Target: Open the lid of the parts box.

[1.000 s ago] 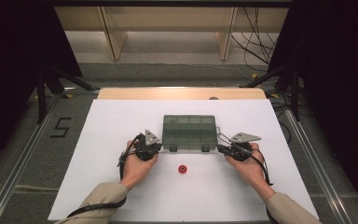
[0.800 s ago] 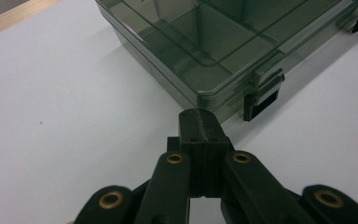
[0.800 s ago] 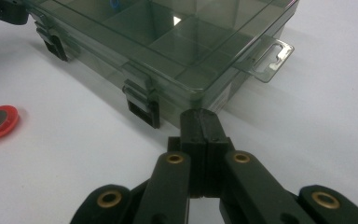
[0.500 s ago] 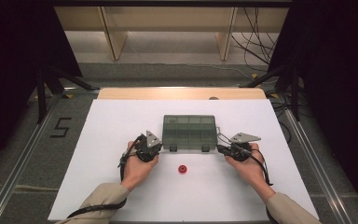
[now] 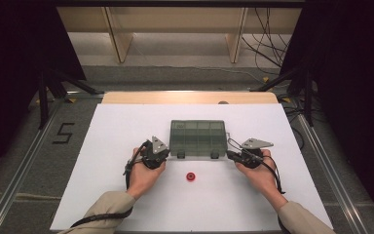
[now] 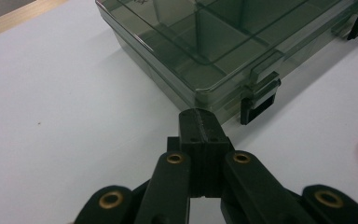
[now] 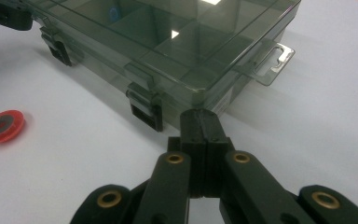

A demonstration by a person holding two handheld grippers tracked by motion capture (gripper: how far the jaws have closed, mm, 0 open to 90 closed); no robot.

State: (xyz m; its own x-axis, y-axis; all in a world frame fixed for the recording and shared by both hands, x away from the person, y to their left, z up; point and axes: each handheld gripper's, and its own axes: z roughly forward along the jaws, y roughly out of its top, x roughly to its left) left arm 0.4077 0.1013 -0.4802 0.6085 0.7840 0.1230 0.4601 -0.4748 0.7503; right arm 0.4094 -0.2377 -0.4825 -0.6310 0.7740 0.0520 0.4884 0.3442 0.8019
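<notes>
The smoky plastic box [image 5: 197,138] lies lid down in the middle of the white table [image 5: 112,131], long axis running left to right. The left gripper [image 5: 161,155] and right gripper [image 5: 230,155] flank its near corners, equally close, jaws pressed together and empty. The gripper views show two shut latches [image 7: 144,106] on the near wall; a red disc [image 5: 191,176] lies nearer the person.

Even overhead light, table [image 5: 126,146] bright white, surroundings near black. High view soft, low detail. Gripper views: box [image 7: 177,42] lid shows small glare spots, soft shadows under the box edge on both sides. Jaws at the bottom edge slightly out of focus; far corners blur.
</notes>
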